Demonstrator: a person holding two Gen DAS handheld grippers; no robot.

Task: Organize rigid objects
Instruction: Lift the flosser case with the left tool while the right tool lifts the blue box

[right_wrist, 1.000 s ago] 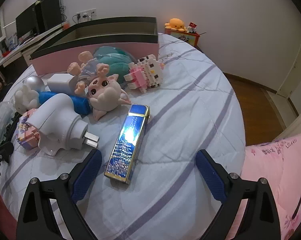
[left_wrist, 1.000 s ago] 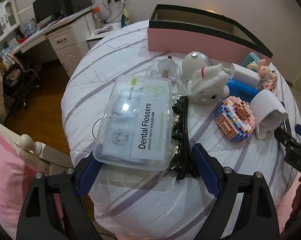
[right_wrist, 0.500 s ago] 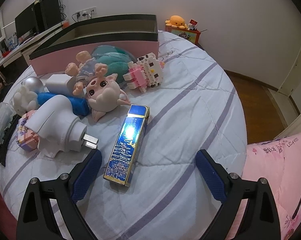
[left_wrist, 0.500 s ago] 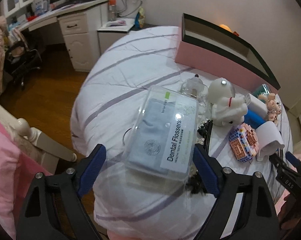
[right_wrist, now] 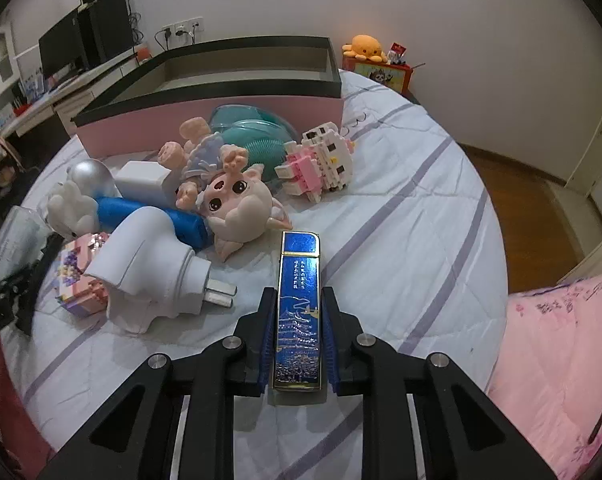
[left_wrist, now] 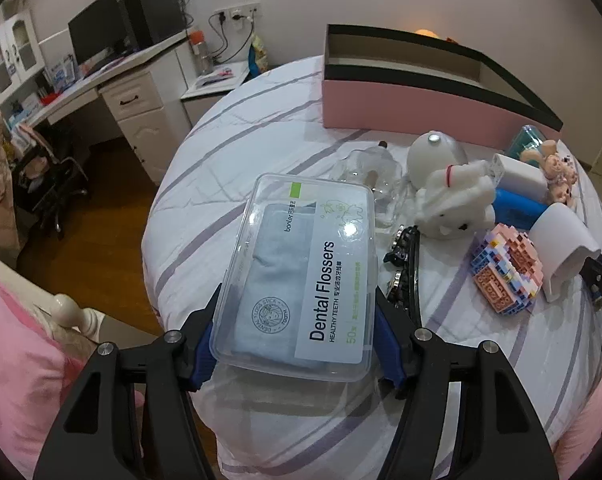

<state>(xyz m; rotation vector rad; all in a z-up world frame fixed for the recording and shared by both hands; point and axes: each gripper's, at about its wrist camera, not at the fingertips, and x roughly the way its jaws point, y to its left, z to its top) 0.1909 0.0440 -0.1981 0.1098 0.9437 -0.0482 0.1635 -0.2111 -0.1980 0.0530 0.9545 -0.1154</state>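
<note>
Clamping a clear floss box [left_wrist: 301, 276] between its blue pads, the left tool [left_wrist: 295, 344] had just been closing, and the box sat at lower centre of the left view with its near end between the pads. A black hair clip [left_wrist: 409, 276] lay just right of the box on the striped bed [left_wrist: 229, 184]. A white plush dog [left_wrist: 453, 204] and a brick toy [left_wrist: 505, 276] lay farther right. The right tool [right_wrist: 299, 340] had just been closing too, and stood narrow, gripping a blue lighter [right_wrist: 299, 308] at lower centre of the right view. A white plug [right_wrist: 149, 268] lay left of the lighter, a pink doll [right_wrist: 237, 204] above it. The pink bin [right_wrist: 221, 100] stood across the upper centre, touching the bed.
</note>
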